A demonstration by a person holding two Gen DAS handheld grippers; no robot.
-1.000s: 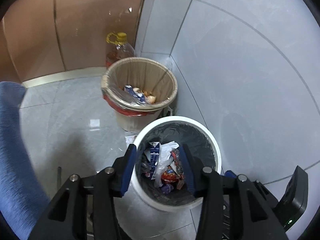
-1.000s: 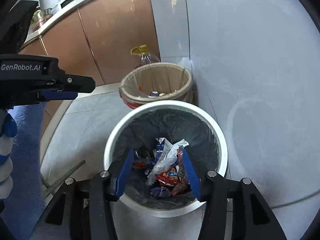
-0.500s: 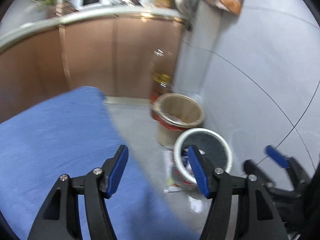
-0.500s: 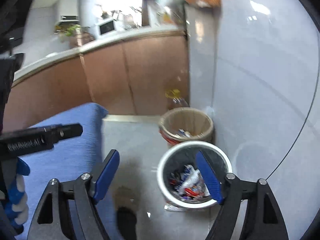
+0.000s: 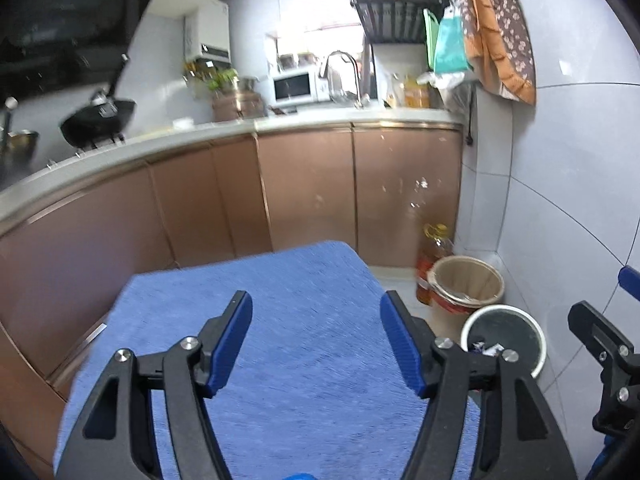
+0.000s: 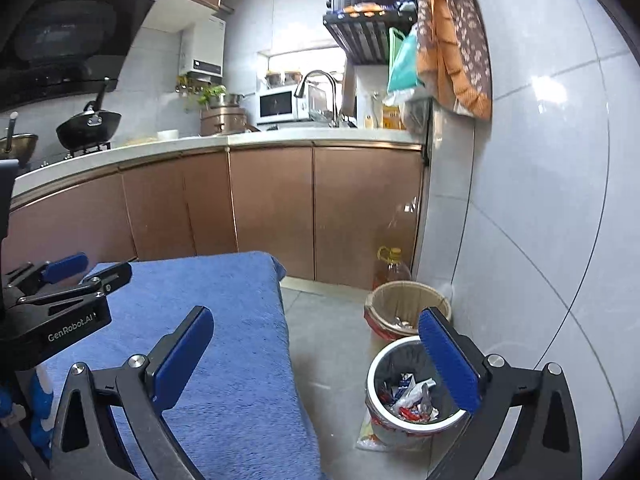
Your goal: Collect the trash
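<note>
A white bin (image 6: 373, 372) with a black liner stands on the floor by the tiled wall, with wrappers (image 6: 412, 396) lying in it. The same white bin (image 5: 534, 364) shows low on the right of the left wrist view. My right gripper (image 6: 316, 360) is raised over the floor and the edge of a blue cloth (image 6: 224, 320). Its jaws are opening wide and hold nothing. My left gripper (image 5: 318, 340) hangs above the blue cloth (image 5: 300, 292), its jaws also opening and empty. Each gripper appears at the edge of the other's view: left gripper (image 6: 96, 270), right gripper (image 5: 604, 296).
A tan bin (image 6: 404, 300) with a red band stands behind the white one, and an oil bottle (image 6: 390, 264) stands in the corner. A flat wrapper (image 6: 368, 436) lies on the floor against the white bin. Brown cabinets (image 6: 272, 208) and a cluttered counter run across the back.
Both grippers have risen and drawn back from right over the white bin, and tilted up to face the kitchen. Both sets of jaws have spread wider. The blue cloth now fills the foreground.
</note>
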